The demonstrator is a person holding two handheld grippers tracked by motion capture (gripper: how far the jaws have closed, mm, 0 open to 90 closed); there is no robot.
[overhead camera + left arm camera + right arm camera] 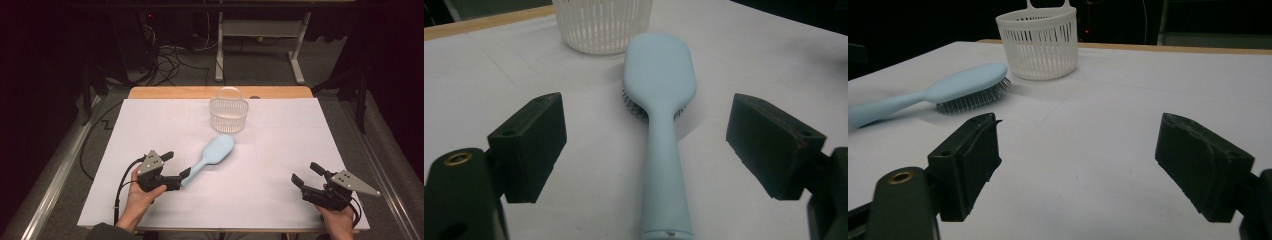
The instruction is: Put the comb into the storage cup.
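A light blue hairbrush [214,154] lies bristles-down on the white table, its handle pointing toward the near left. My left gripper [178,165] is open at the handle's end. In the left gripper view the hairbrush [661,115] runs up the middle between the two spread jaws, touching neither. My right gripper [306,175] stands open over bare table at the near right, with nothing between its jaws. The hairbrush [933,94] shows at the far left in the right gripper view.
A white slatted basket [228,111] with a handle stands at the back middle of the table, just beyond the brush head. It also shows as basket [599,25] and basket [1040,42]. The white table cover [280,145] ends at a wooden edge behind.
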